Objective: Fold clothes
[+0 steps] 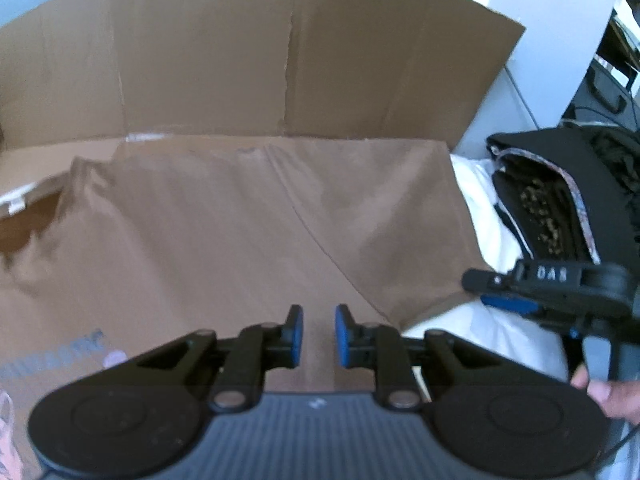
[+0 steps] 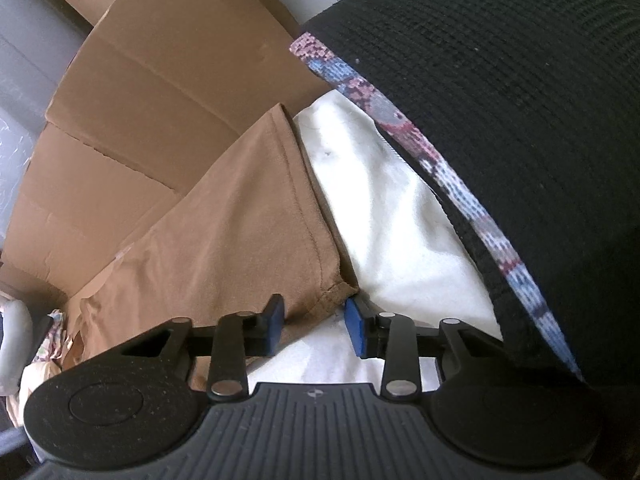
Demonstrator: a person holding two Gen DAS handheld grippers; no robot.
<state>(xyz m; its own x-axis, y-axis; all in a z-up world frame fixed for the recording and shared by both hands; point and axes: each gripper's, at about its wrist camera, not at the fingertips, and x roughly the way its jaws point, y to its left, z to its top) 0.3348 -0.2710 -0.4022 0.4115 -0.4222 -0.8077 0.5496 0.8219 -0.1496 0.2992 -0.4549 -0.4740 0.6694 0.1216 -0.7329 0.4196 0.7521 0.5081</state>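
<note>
A brown garment (image 1: 240,232) lies spread flat on cardboard (image 1: 200,60), with a diagonal fold line across it. My left gripper (image 1: 319,334) hovers over its near edge, its jaws a narrow gap apart with nothing gripped between the blue pads. In the right wrist view the brown garment's (image 2: 240,232) hemmed near corner lies between the fingers of my right gripper (image 2: 315,320); a clear gap shows between the pads, which do not pinch the cloth. The left wrist view shows the right gripper (image 1: 480,292) side-on at the garment's right corner.
White cloth (image 2: 380,208) lies under and right of the brown garment. A black knit garment (image 2: 500,80) with a pink-and-blue patterned edge is piled on the right. Cardboard (image 2: 140,92) stands up behind. A hand (image 1: 608,392) holds the right gripper. Printed fabric shows at the left edge.
</note>
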